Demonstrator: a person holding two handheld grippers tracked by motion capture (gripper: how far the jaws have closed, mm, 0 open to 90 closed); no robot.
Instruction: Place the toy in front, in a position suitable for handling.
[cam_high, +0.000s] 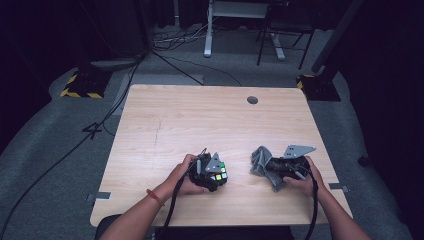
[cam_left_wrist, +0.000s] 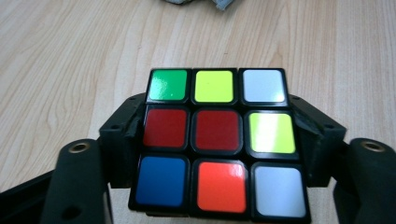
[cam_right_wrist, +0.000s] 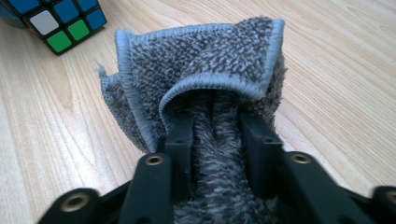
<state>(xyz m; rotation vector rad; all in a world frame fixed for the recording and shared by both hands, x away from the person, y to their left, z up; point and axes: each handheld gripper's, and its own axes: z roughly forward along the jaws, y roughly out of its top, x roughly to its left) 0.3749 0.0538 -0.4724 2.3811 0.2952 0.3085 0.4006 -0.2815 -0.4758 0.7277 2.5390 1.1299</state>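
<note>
The puzzle cube (cam_left_wrist: 219, 144) sits between the 2 black jaws of the left gripper (cam_high: 212, 172), its sides against their pads; the face toward the camera shows 9 stickers. That gripper lies low near the front edge of the wooden table (cam_high: 200, 120), forearm entering from the bottom. Just to the right, apart from the cube, the grey cloth (cam_right_wrist: 205, 65) is bunched between the narrowly parted jaws of the right gripper (cam_high: 280, 170), folding over their tips.
</note>
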